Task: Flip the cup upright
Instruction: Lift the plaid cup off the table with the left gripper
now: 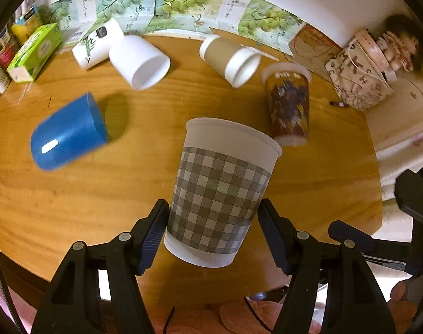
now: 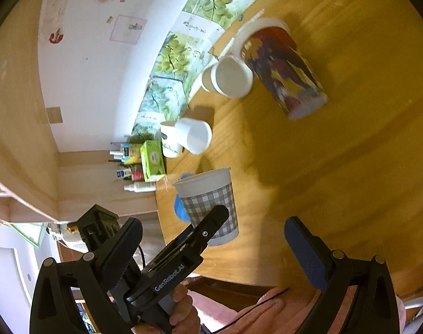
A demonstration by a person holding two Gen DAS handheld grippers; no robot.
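My left gripper (image 1: 213, 220) is shut on a grey-and-white checked paper cup (image 1: 219, 192). The cup is held above the wooden table (image 1: 72, 208), mouth up, slightly tilted. In the right wrist view the same cup (image 2: 208, 197) shows with the left gripper (image 2: 211, 222) clamped on it. My right gripper (image 2: 211, 246) is open and empty, off to the right of the cup, its blue-padded finger (image 2: 303, 247) over the table's edge.
Several cups lie on their sides: a blue one (image 1: 68, 133), a white one (image 1: 140, 61), a brown-sleeved one (image 1: 229, 58), a printed white one (image 1: 98, 43), a dark patterned one (image 1: 289, 103). A green box (image 1: 33, 53) and bottles stand far left, a patterned bag (image 1: 359, 75) far right.
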